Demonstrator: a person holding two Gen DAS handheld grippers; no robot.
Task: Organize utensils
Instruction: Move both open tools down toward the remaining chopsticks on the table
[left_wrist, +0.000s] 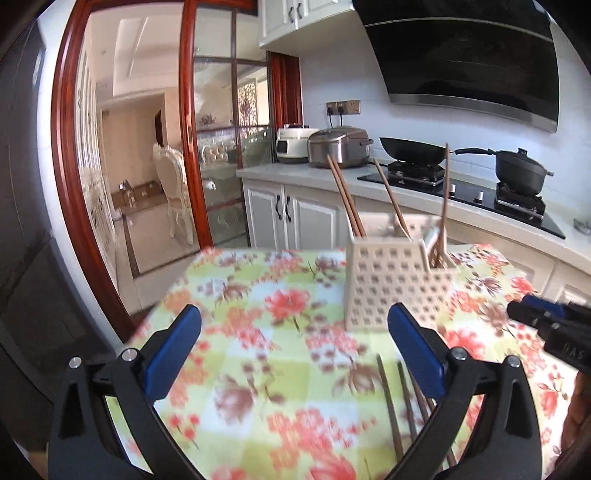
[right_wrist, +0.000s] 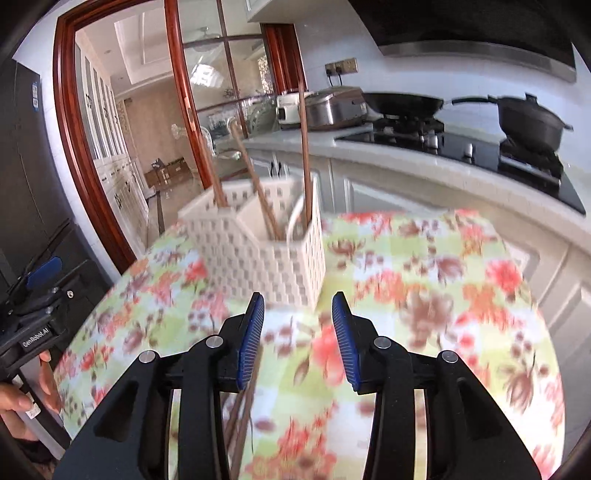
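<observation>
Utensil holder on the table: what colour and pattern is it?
Cream-white utensil holder with a grid of small square holes, clearest in the right wrist view.

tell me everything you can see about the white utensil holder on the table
The utensil holder is a cream-white, plastic-looking caddy with walls pierced by a grid of small square holes. Inner dividers split it into compartments. It stands upright on the floral tablecloth, towards the table's far side. Several long brown chopsticks stand in it, leaning out at different angles. Neither hand-held gripper touches it.
</observation>
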